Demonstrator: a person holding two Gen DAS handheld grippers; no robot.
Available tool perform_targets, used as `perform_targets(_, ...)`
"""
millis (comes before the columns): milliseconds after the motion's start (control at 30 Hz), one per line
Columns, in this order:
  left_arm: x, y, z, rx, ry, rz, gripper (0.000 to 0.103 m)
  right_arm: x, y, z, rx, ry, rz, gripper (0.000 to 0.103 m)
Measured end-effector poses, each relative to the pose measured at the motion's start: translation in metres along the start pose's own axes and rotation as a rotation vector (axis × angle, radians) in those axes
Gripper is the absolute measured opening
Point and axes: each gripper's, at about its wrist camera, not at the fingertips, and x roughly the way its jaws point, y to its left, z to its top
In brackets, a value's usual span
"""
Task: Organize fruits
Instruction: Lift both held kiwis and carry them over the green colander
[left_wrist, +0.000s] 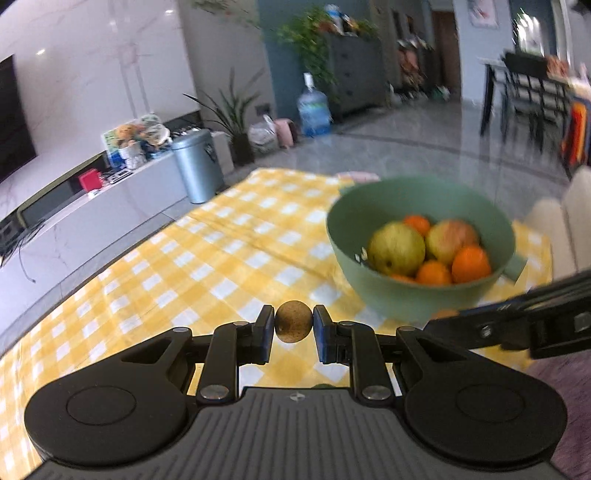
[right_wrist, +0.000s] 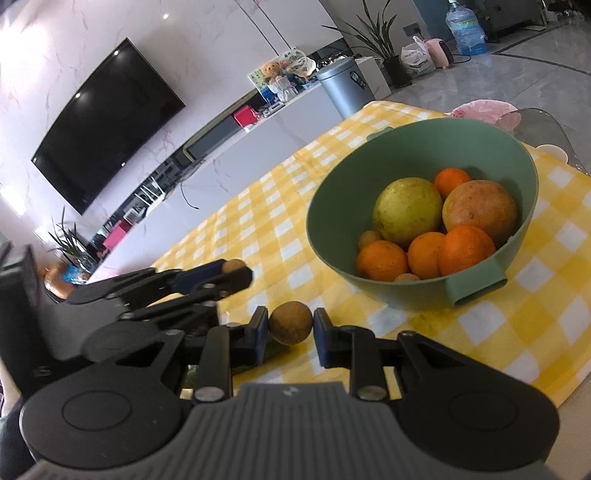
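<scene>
Both grippers (left_wrist: 293, 326) (right_wrist: 290, 326): black linkages, silver screws, blue finger pads (left_wrist: 266, 334), grey ribbed housing

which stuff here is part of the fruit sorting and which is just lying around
Job:
- longan in left gripper
- longan in right gripper
- green bowl holding oranges, two big yellowish fruits, small longans

Lying about:
- checked cloth
- pink plate
- bin
- water jug
- TV
</scene>
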Motion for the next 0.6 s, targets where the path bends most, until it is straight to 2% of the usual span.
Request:
perform_targets(167, -0.027, 0.01, 0.008, -0.127, -0.033, 0.009, 0.024, -0.008, 0.002, 0.005, 0.018, -0.025, -0.006, 0.023)
perform_targets(300, -0.048, 0.013, 0.016, -0.179, -0.061, 0.022, 0.024, -0.026, 0.007, 0.019, 0.046, -0.076, -0.017, 0.023)
perform_targets(600, -0.068, 0.011, 0.048, -0.279, -0.128, 0.015, 0.024, -0.066, 0.032, 0.08, 0.074, -0.203, -0.058, 0.023)
